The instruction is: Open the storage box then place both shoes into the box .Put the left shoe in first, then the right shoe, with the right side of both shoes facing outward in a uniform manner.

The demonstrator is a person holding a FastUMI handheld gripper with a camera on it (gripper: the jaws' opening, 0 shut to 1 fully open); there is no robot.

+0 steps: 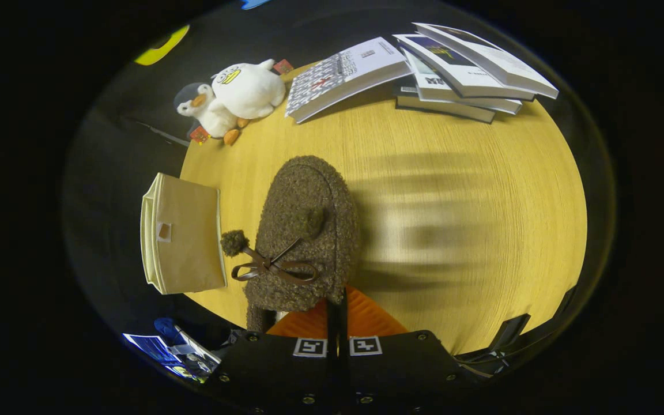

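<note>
The gripper point(336, 308) has its two fingers pressed close together, with just a thin gap between them. They pinch the back edge of a fuzzy brown shoe point(303, 230), so the shoe is held right at the fingertips and sticks out ahead of them over the table point(470, 190). The shoe has a thin brown bow point(274, 268) on top with two fluffy pom-poms. The heel end of the shoe is hidden behind the fingers, so how deep the grip goes is hard to see. The wood to the right of the shoe looks smeared and blurry.

Just to the left of the shoe sits the tan storage box point(182, 233) at the table's edge. Its top looks flat and closed, and what is inside cannot be seen.

Far beyond the shoe lie two plush penguins point(234, 95) leaning on each other. To their right are a single book point(346, 75) and a stack of books point(464, 69).
</note>
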